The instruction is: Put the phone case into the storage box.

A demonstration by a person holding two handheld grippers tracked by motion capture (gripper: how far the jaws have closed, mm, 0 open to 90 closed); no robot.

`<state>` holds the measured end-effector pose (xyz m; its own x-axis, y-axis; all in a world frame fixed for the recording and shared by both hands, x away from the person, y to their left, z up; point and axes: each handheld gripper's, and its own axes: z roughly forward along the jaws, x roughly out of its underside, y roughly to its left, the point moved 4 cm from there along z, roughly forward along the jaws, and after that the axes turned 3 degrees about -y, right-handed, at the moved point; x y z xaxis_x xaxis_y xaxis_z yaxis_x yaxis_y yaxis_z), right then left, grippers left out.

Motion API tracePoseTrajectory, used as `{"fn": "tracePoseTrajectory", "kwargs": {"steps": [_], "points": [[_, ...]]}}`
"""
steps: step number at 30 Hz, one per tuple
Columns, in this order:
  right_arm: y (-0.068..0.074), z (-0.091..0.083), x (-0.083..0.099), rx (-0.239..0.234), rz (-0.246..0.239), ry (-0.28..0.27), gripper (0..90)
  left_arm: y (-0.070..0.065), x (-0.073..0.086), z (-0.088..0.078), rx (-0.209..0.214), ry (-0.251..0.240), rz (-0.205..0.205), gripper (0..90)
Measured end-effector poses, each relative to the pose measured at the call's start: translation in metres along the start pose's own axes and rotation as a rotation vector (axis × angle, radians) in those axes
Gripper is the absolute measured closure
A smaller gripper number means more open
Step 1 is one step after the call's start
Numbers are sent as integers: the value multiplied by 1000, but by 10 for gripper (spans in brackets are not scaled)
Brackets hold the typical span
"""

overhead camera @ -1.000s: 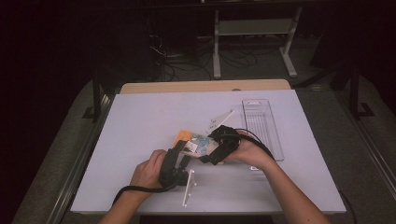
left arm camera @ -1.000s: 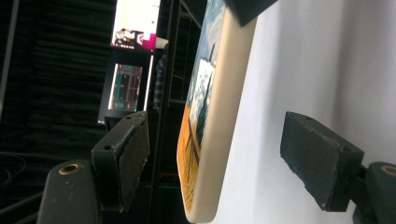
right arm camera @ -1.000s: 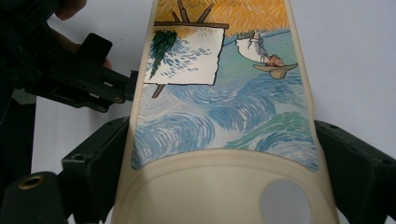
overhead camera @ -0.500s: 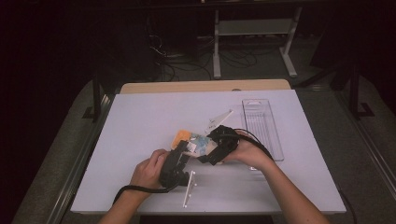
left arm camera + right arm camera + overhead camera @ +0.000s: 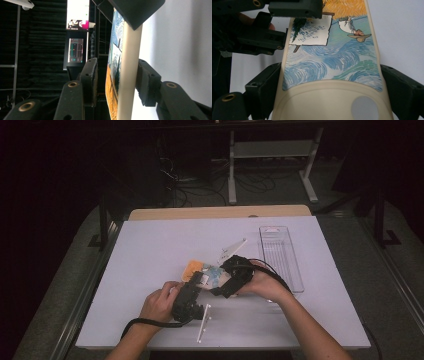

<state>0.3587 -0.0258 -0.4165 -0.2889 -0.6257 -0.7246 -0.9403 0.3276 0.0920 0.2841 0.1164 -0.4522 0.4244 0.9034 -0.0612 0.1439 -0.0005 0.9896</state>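
Note:
A cream phone case (image 5: 206, 272) with a painted blue and orange back is held just above the white table (image 5: 150, 250), between both grippers. My right gripper (image 5: 220, 286) comes from the right and is shut on it. In the right gripper view its jaws (image 5: 330, 75) press both long edges of the phone case (image 5: 332, 57). My left gripper (image 5: 201, 281) straddles the case's other end. In the left gripper view the case (image 5: 128, 75) stands edge-on. One pad (image 5: 146, 77) touches it, and a thin dark gap separates the other pad (image 5: 91, 77) from the painted face.
A clear plastic tray (image 5: 280, 255) lies on the table's right side, just beyond my right hand. A white strip (image 5: 202, 322) rests near the front edge, and a white flat piece (image 5: 232, 250) sits behind the grippers. The left half of the table has free room.

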Motion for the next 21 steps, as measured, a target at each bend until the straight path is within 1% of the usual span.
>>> {"fn": "tracePoseTrajectory", "kwargs": {"steps": [7, 8, 15, 17, 20, 21], "points": [[0, 1, 0, 3, 5, 4, 99, 0, -1, 0, 11, 7, 20, 621], [1, 1, 0, 0, 14, 7, 99, 0, -1, 0, 14, 5, 21, 631], [0, 1, 0, 2, 8, 4, 99, -1, -1, 0, 30, 8, 32, 698], [0, 1, 0, 2, 13, 4, 98, -1, -1, -1, 34, 9, 38, 711], [2, 0, -1, -5, 37, 6, 98, -1, -2, -1, 36, 9, 45, 729], [2, 0, -1, -5, 37, 4, 98, -1, -2, -1, 36, 8, 45, 735]]}}
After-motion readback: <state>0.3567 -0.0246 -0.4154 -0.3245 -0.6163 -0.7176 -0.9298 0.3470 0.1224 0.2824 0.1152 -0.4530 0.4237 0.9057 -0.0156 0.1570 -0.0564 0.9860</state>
